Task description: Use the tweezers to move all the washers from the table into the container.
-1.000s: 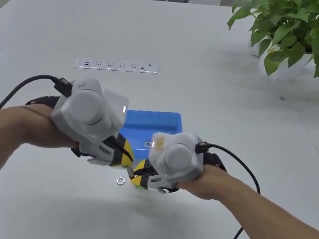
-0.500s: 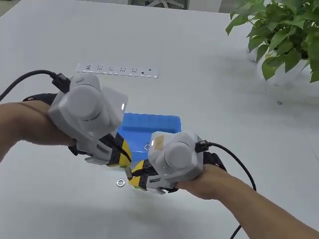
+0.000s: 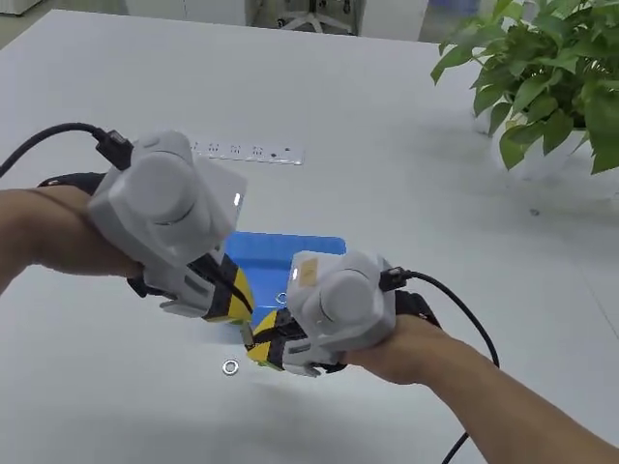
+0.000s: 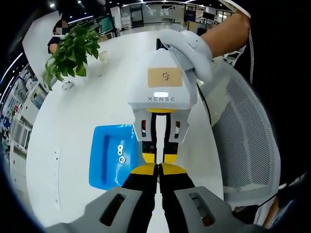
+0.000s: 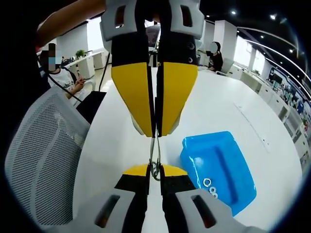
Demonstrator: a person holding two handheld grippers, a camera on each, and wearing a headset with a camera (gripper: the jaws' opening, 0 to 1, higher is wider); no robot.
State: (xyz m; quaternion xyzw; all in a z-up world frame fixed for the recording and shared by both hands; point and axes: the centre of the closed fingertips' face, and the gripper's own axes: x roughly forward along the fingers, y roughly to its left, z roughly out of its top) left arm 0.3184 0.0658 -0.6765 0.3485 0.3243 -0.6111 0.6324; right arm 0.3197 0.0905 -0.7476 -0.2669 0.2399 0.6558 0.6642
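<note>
- while pinching the tweezers (image 5: 154, 150) end to end, best keep left tool (image 5: 155, 132) and right tool (image 5: 154, 171) in line, both pressed together on the thin steel.
- then dip toward the loose washer (image 3: 229, 367) on the bench (image 3: 406, 174), just short of the blue container (image 3: 290, 251); counted two washers (image 4: 120, 154) inside.
- hands low, tools nose to nose, wrists turned inward.

A blue container (image 3: 290, 253) holds two washers (image 5: 207, 182), a third washer (image 3: 229, 367) lies just outside, thin metal tweezers (image 5: 154, 156) nearby.

Bright, even overhead office light; soft shadows; sharp focus; fisheye warp at edges
</note>
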